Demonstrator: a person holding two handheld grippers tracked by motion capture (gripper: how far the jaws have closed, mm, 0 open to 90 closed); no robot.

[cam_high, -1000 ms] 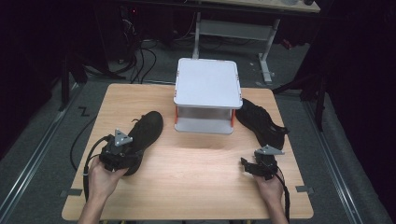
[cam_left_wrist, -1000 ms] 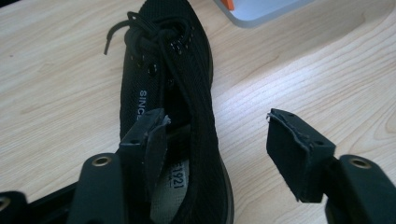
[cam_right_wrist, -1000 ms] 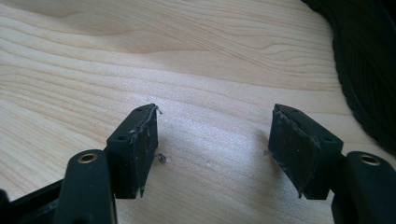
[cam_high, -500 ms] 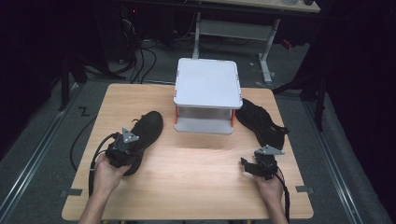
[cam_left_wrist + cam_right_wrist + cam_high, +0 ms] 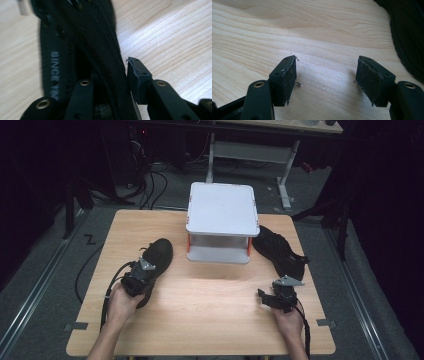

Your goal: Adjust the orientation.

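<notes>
Black shoe point(image 5: 82, 50) heel wall between closing left gripper point(image 5: 110, 75) jaws

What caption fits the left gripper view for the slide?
Left gripper jaws closing around the black shoe's heel collar on the wooden table.

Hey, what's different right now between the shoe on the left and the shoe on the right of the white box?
The left shoe sits between the closing jaws of the left gripper; the right shoe lies untouched, apart from the open right gripper. The left shoe's toe points away from the person, while the right shoe lies slanted beside the white box. Both are black and rest on the wooden table.
</notes>
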